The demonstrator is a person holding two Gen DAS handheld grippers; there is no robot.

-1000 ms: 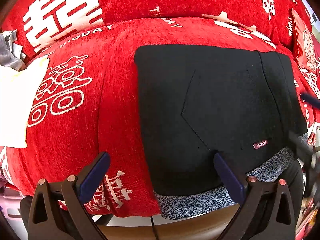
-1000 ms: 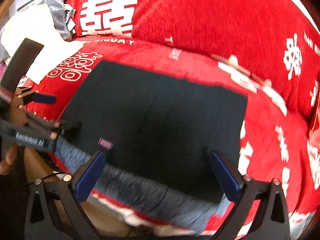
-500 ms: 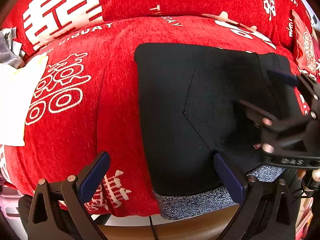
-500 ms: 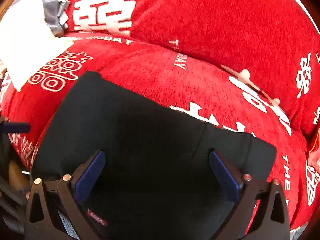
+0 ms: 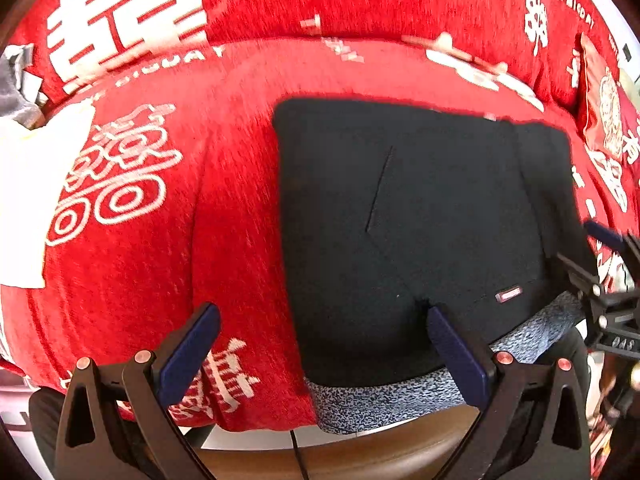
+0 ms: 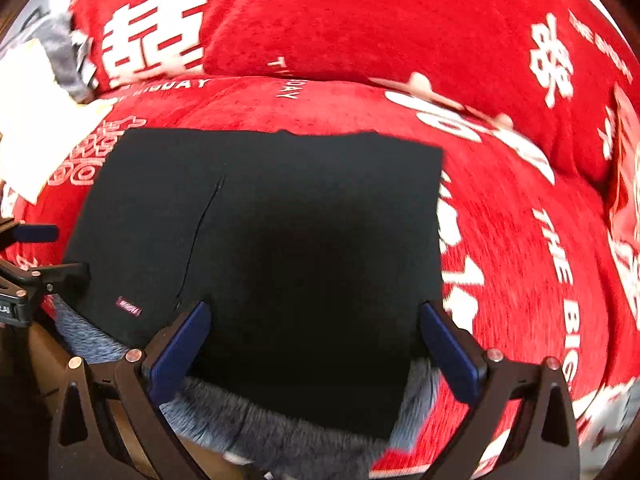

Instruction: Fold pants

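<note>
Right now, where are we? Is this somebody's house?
Probably yes, a living room at home. The black pants lie folded on a sofa under a red cover with white festive characters, plump back cushions behind it, and more clothes piled at one end.

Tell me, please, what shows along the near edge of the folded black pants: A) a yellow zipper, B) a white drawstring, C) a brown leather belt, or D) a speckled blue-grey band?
D: a speckled blue-grey band runs under the near edge of the black pants, hanging over the front of the red cover.
</note>
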